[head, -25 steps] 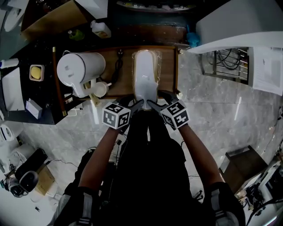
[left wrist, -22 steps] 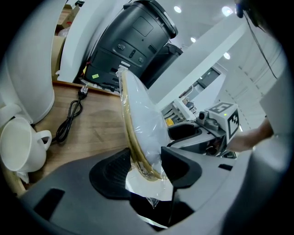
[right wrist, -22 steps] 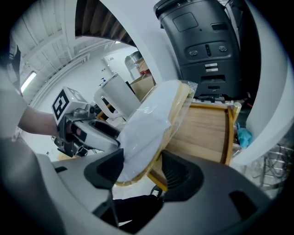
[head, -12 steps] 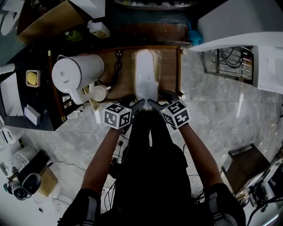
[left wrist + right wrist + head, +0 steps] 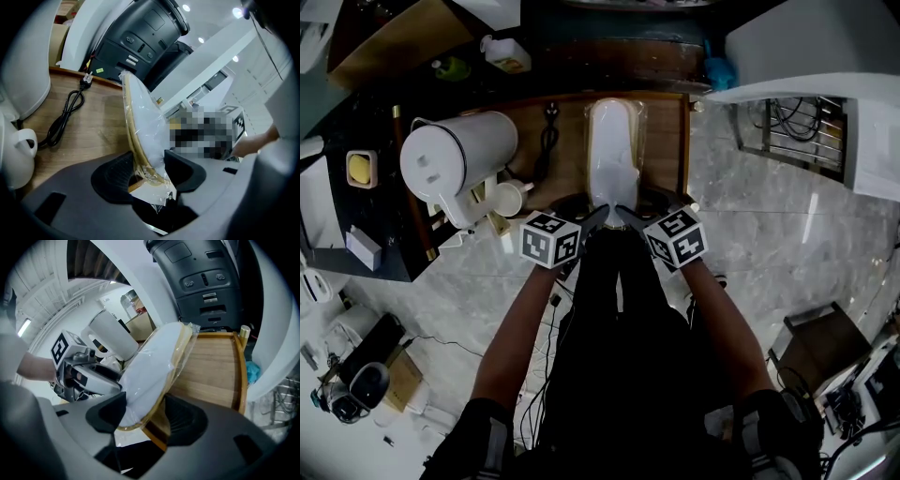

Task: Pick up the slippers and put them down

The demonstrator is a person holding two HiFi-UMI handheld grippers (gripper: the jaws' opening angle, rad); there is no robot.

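Slippers (image 5: 612, 159), a white pair with a tan sole edge sealed in clear wrap, shown lengthwise above the wooden counter (image 5: 661, 141), toe end away from the person and heel end held between the two grippers.

Left to right in the head view: a white jug (image 5: 455, 155) on the counter's left part. A white mug (image 5: 511, 197) just beside the jug's base. A coiled black cable (image 5: 548, 141) between the jug and the slippers. The slippers along the counter's middle. Bare wood to their right.

Left gripper (image 5: 596, 216), with its marker cube (image 5: 549, 240) behind it, meets the heel end from the left. In the left gripper view its fingers (image 5: 112, 176) are closed on the wrapped heel, one pad on each face of the pack.

Right gripper (image 5: 625, 216), with its cube (image 5: 675, 238), meets the same end from the right. In the right gripper view its fingers (image 5: 187, 418) clamp the heel likewise, though contact at the outer pad is less plain.

Whether the toe end touches the wood cannot be told.
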